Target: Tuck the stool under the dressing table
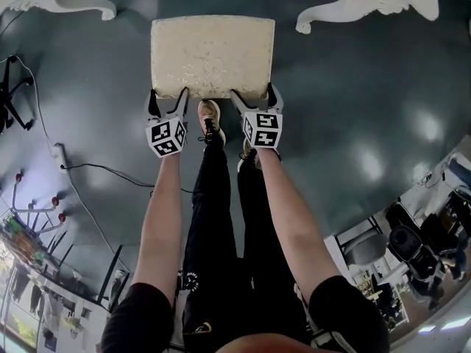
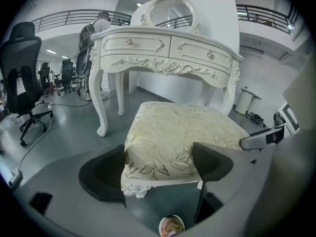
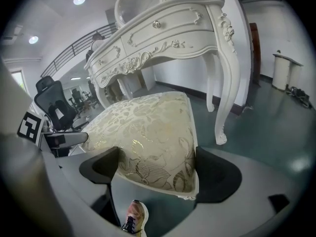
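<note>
Fingers of the left gripper and right gripper clamp near corners of the stool before the dressing table.

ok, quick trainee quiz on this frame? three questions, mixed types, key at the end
1. True or false: the stool is already tucked under the dressing table.
2. What is between the jaws of the left hand-held gripper? A) a table leg B) a near corner of the stool C) nothing
3. Which corner of the stool does the right hand-held gripper take?
Key: 1 false, it stands short of the table. 2 B. 3 the near right corner.
</note>
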The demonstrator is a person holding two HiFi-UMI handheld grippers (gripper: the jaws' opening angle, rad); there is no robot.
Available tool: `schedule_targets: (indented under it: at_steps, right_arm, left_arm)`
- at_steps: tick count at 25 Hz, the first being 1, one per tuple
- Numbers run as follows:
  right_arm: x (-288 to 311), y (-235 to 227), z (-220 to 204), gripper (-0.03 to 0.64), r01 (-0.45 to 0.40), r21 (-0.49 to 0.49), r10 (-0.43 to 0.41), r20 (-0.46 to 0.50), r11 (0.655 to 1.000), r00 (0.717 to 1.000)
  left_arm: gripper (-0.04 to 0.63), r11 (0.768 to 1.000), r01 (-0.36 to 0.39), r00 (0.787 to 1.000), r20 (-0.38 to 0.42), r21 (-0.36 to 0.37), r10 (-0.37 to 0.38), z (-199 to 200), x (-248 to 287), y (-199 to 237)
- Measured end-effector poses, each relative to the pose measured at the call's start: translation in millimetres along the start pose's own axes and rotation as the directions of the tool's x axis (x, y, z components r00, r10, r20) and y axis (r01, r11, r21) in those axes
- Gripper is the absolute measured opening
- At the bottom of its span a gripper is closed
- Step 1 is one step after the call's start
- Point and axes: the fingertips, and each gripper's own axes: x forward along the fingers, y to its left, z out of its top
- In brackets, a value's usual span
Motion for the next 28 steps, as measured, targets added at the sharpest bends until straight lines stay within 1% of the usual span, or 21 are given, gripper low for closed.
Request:
schedule_targets:
  at_steps: [5, 11, 15, 23, 28]
  right_arm:
    - [31, 4, 32, 0.502, 0.028, 0.019, -0.028, 0.027, 0.999, 0.999]
    - [58, 4, 63, 0.502, 0.074, 0.038, -0.077, 0.070, 0.997, 0.995]
    - [66, -1, 79, 0.499, 0.103, 0.050, -0.108, 0.103, 0.993, 0.989]
    - [82, -11, 103, 0.485, 0.162, 0.077, -0.173, 0.173, 0.984, 0.970]
    - [95, -17, 121, 0.483, 0.176, 0.082, -0.189, 0.217, 0.981, 0.958]
  left_arm:
    - [0.426, 1.000, -0.002, 1.000, 0.029, 0.001, 0.002, 32, 34, 20]
    - [0.426, 1.000, 0.016, 0.999, 0.042, 0.015, -0.017, 61, 66, 33]
    - [0.426, 1.000, 0.022, 0.998, 0.061, 0.009, -0.023, 73, 80, 34]
    - [0.425, 1.000, -0.005, 0.995, 0.105, 0.003, 0.005, 92, 104, 35]
    - [0.425, 1.000, -0.008, 0.991, 0.131, 0.010, 0.007, 108, 124, 37]
